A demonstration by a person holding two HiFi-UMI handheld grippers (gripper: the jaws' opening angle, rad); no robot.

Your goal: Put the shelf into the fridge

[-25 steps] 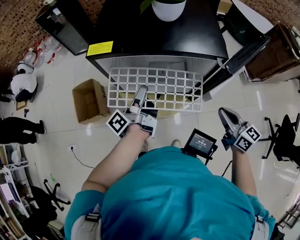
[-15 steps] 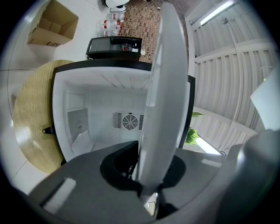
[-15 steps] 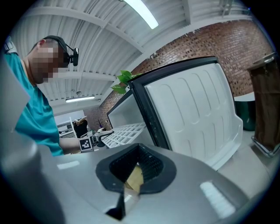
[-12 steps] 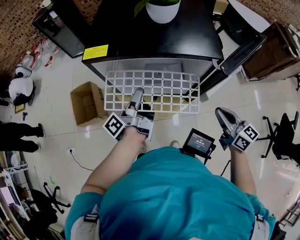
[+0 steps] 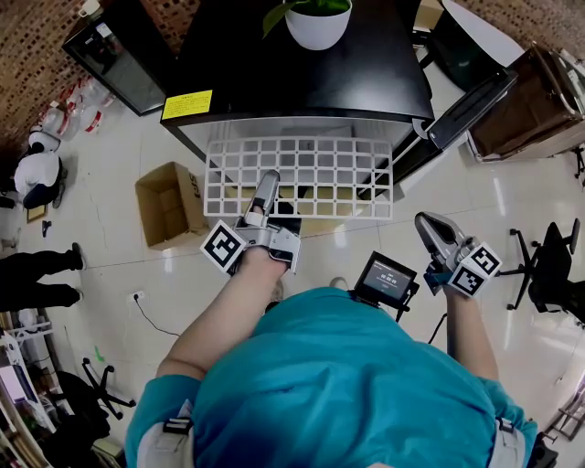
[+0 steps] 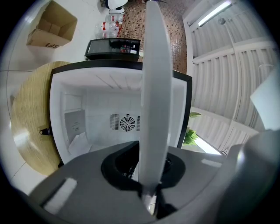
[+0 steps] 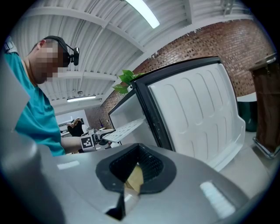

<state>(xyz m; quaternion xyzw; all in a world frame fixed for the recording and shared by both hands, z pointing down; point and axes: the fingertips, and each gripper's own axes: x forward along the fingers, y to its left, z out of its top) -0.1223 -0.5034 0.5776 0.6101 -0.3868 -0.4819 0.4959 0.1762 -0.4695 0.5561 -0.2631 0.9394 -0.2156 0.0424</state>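
The flat white plastic grid shelf (image 5: 320,174), a rectangle of small square openings, is held level in front of the open fridge, its far edge right at the mouth of the cabinet. The left gripper (image 5: 266,187) has its jaws clamped on the middle of the shelf's near edge. In the left gripper view the shelf (image 6: 153,87) shows edge-on as a smooth pale strip rising from the closed jaws.

The boxy black fridge (image 5: 302,69) has a glossy top and a smooth white moulded interior (image 6: 87,109), with a round slotted fan vent (image 6: 127,123) on its back wall. Its door (image 5: 471,99) stands swung open to the right, with a ribbed white plastic lining (image 7: 197,113).

The right gripper (image 5: 426,222) hangs well apart from the shelf, low at the right, its jaws drawn together.

A rounded white pot with a leafy green plant (image 5: 318,18) stands on the fridge top, near a yellow rectangular label (image 5: 186,103). An open brown cardboard box (image 5: 169,203) sits on the shiny pale tiled floor (image 5: 119,155), left of the shelf.
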